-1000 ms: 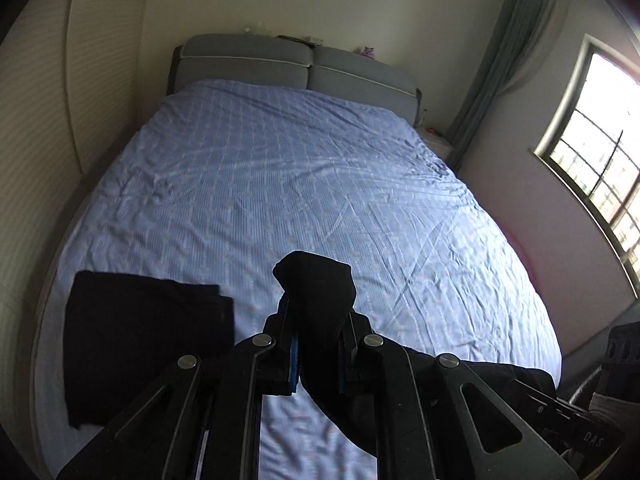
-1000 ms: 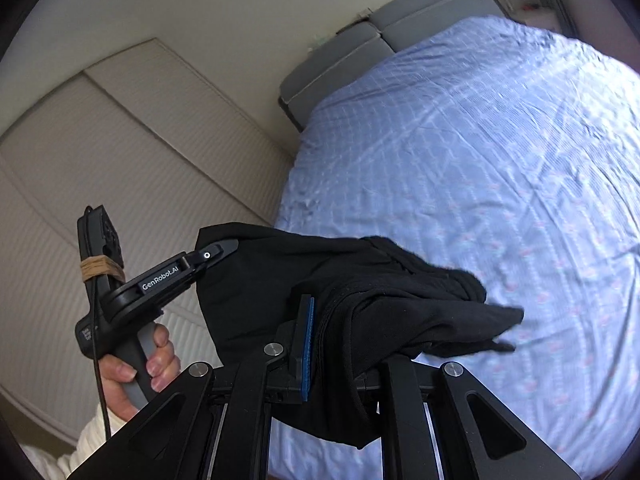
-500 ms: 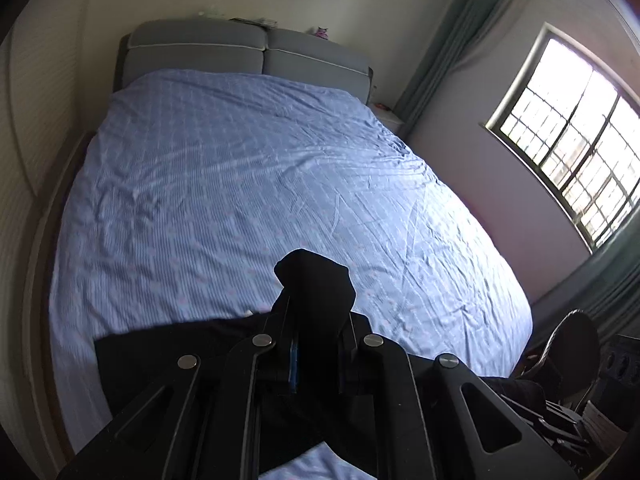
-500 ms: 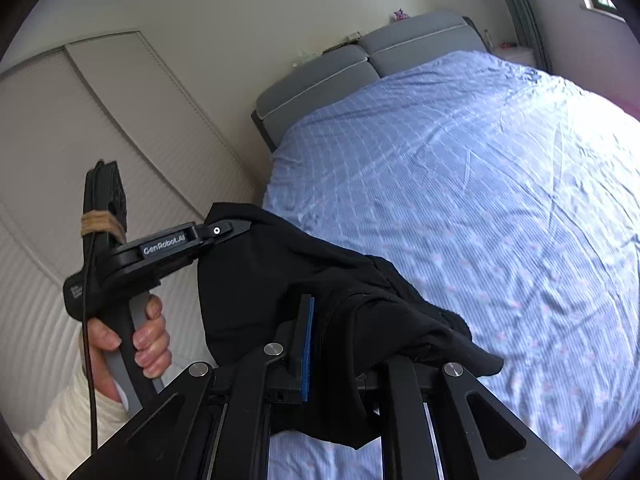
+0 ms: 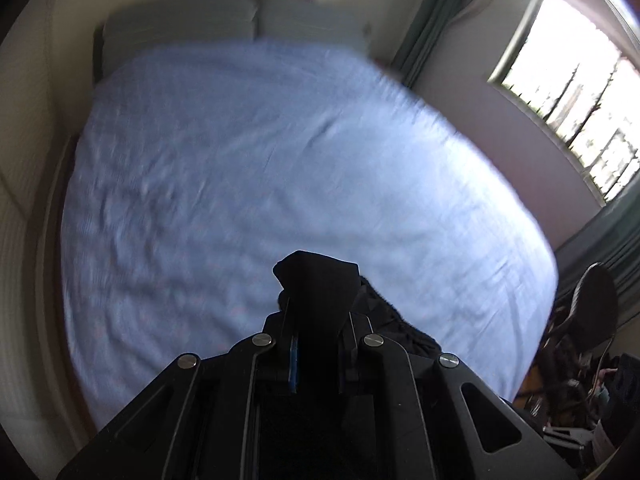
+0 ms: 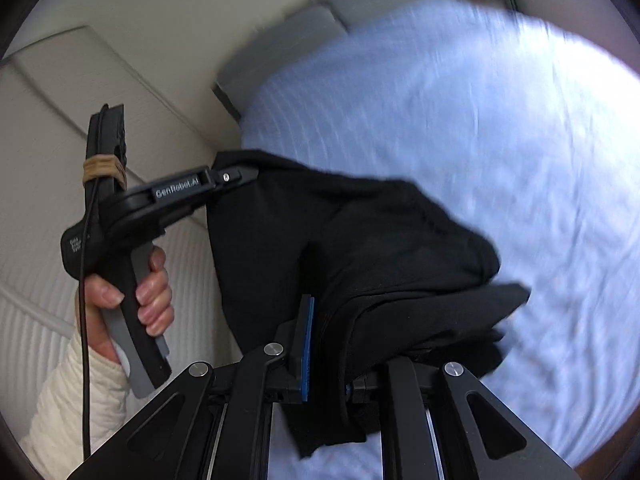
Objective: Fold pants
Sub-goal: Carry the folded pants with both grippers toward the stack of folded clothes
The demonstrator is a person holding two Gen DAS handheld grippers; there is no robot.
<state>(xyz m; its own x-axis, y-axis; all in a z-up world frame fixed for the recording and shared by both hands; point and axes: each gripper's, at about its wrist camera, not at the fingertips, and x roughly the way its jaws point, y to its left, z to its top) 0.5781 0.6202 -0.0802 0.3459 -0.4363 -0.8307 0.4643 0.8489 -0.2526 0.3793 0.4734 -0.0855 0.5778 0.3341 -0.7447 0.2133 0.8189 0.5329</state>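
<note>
Holding the black pants in both tongs, I keep them lifted above the bed. My left gripper is clamped narrow on a bunched fold of the dark cloth, which sticks up past the tips between the two fingers; more of the fabric trails off to the right of that gripper over the near part of the blue sheet. My right gripper is likewise closed on a thick gather of the same garment, its blue pad pressed against the cloth. From the right wrist view, the left gripper pinches an upper corner of the pants, and the fabric hangs in a slack sheet between the two grips, with a loose end drooping right toward the mattress. My left hand is wrapped round the handle, cream sleeve at the wrist. Grey headboard at the far end; window on the right wall. Both views are blurred.
</note>
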